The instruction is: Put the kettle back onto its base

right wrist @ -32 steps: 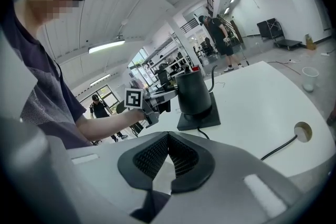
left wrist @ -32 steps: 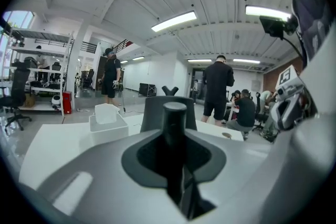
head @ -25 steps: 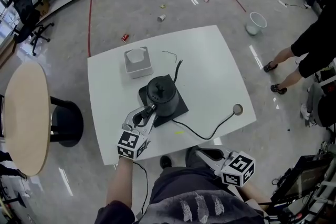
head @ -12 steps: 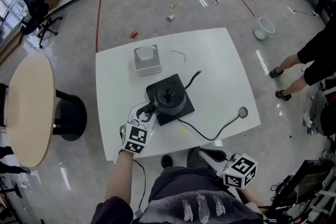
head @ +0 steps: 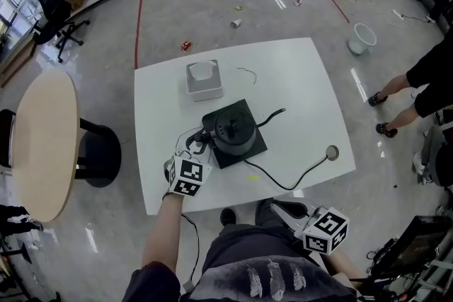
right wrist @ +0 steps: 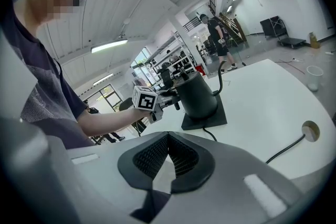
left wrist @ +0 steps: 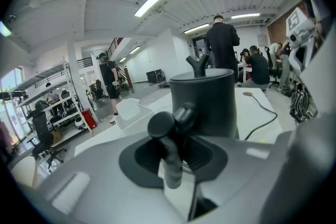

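The dark grey kettle (head: 233, 131) stands upright on its black square base (head: 253, 150) in the middle of the white table (head: 297, 81). My left gripper (head: 200, 146) reaches in from the kettle's left and is shut on the kettle's handle (left wrist: 172, 131); in the left gripper view the handle sits between the pads with the kettle body (left wrist: 203, 99) right behind it. The right gripper view shows the kettle (right wrist: 197, 93), its base (right wrist: 207, 119) and the left gripper (right wrist: 167, 101) from the side. My right gripper (head: 287, 210) hangs shut and empty below the table's near edge (right wrist: 169, 161).
A black cable (head: 294, 179) runs from the base to a hole (head: 331, 151) near the table's right edge. A white box (head: 204, 78) and a thin loose wire (head: 248, 73) lie behind the kettle. A round beige table (head: 39, 145) stands at the left; a person (head: 428, 74) stands at the right.
My left gripper has shifted a little and rolled while staying on the handle. The kettle remains on its base. The right gripper has not moved.
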A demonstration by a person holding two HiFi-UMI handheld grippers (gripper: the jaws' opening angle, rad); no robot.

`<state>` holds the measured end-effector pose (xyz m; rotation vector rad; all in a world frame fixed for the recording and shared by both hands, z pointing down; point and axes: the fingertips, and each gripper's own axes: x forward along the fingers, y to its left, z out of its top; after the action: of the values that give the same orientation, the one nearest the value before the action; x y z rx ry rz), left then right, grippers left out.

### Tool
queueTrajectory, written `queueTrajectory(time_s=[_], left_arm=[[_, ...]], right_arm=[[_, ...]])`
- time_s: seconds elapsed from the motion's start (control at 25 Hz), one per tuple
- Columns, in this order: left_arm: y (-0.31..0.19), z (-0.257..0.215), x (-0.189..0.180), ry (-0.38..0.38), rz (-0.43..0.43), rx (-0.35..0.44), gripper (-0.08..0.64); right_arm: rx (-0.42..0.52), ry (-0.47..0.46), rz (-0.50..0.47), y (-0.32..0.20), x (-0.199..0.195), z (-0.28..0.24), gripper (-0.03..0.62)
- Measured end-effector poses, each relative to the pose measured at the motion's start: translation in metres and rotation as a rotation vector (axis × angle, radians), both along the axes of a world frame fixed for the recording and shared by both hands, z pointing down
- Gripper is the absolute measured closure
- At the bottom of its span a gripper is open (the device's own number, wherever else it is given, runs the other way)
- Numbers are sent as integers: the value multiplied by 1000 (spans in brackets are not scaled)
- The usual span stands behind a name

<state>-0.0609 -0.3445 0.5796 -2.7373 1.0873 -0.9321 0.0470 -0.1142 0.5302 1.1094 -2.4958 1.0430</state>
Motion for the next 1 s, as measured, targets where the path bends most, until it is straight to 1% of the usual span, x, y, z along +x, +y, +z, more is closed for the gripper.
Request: queueTrajectory(time_s=[0.12, 0.24, 0.32, 0.56, 0.76, 0.84, 1.0], left_arm=[[-1, -1, -2, -2, -11, -1, 464], [-1, -2, -9, -11, -40, -7, 406], [2, -2, -16, -14, -48, -23, 382], [14, -2, -24, -22, -35, -45, 382], [23, -14, -42, -23, -24, -17, 382], [24, -21, -52, -13, -34, -2, 382], [29, -38, -76, 21, -82, 25, 382]], right_arm=[[-3, 2, 1, 0, 1, 1, 597], [-6, 5, -2, -3, 0, 0, 597], [-5, 6, -7, -3, -2, -1, 597], [9, 9, -33, -7, -9, -5, 597], [40, 25, -56, -7, -29, -14, 597], [60, 32, -62, -11, -35, -17, 597], [96, 40, -88, -21, -49, -26, 597]])
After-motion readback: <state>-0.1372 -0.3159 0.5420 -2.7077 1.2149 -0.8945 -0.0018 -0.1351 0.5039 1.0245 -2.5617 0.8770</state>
